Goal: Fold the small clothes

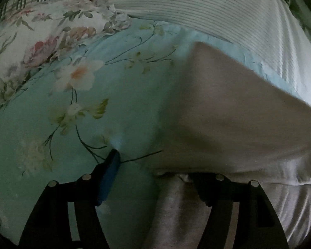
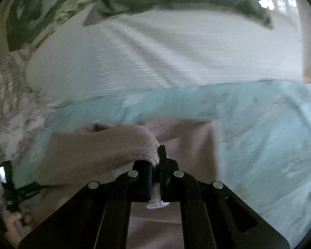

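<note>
a pale aqua bedsheet printed with white flowers and thin dark stems (image 1: 114,108) covers the bed under both tools. beyond it lies a white ribbed blanket (image 1: 197,6), and at the far left a white cloth with pink and grey roses (image 1: 31,41) is bunched up. in the right wrist view a grey-green pillow (image 2: 176,0) sits past the ribbed blanket, blurred, and a strip of pale floor or wall shows at the right edge.

the small beige-pink knit garment (image 2: 105,145) lies on the aqua sheet, partly lifted into a fold. the right gripper (image 2: 155,174) has its black fingers drawn together on a bunched edge of that garment, with a white tag or label poking out just below the pinch. in the same view the left gripper (image 2: 8,186) shows at the far left edge, beside the garment's left end, with a hand under it.

in the left wrist view the left gripper (image 1: 155,176) has its fingers spread wide apart: the blue-padded finger (image 1: 109,178) rests over bare sheet, while the other finger is mostly hidden beneath the raised, blurred flap of the garment (image 1: 228,114). more of the cloth runs down between the two fingers.
</note>
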A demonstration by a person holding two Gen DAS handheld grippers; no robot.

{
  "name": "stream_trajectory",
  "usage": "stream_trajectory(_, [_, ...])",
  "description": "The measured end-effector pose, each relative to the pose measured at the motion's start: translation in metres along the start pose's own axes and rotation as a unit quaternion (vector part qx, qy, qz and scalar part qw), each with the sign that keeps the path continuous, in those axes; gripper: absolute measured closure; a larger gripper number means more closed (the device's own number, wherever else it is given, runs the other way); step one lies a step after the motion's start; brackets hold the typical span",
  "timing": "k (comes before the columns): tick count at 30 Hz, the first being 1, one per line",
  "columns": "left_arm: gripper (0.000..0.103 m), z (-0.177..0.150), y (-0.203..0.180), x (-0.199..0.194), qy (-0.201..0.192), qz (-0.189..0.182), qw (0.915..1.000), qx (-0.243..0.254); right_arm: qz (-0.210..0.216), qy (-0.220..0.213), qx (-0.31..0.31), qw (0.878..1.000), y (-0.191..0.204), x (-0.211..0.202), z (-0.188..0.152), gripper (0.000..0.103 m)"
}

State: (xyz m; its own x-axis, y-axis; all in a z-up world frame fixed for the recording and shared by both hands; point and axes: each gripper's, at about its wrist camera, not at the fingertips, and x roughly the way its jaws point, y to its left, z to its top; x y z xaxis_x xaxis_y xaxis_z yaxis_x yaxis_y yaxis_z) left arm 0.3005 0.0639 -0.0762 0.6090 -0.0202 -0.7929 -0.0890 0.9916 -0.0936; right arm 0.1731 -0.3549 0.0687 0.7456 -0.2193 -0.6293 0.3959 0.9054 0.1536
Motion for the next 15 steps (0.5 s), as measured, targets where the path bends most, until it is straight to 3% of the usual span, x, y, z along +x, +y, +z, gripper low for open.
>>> stream_trajectory(6, [0.037,-0.003,0.005,-0.006,-0.011,0.011,0.9996,-0.022,0.001,0.109,-0.006,0.994,-0.021,0.037,-0.043,0.096])
stream_trajectory(11, [0.037,-0.007,0.027,-0.007,0.002,-0.024,0.9975,-0.066,-0.004,0.144,-0.016,0.989,-0.026,0.041,-0.071,0.092])
stream_trajectory(13, [0.037,-0.009,0.032,-0.009,0.001,-0.038,0.9973,-0.063,-0.007,0.15,-0.002,0.989,-0.033,0.031,-0.071,0.085])
stream_trajectory(15, [0.036,-0.013,0.031,-0.012,-0.004,-0.037,0.9979,-0.053,-0.001,0.15,0.021,0.988,-0.035,0.012,-0.07,0.057])
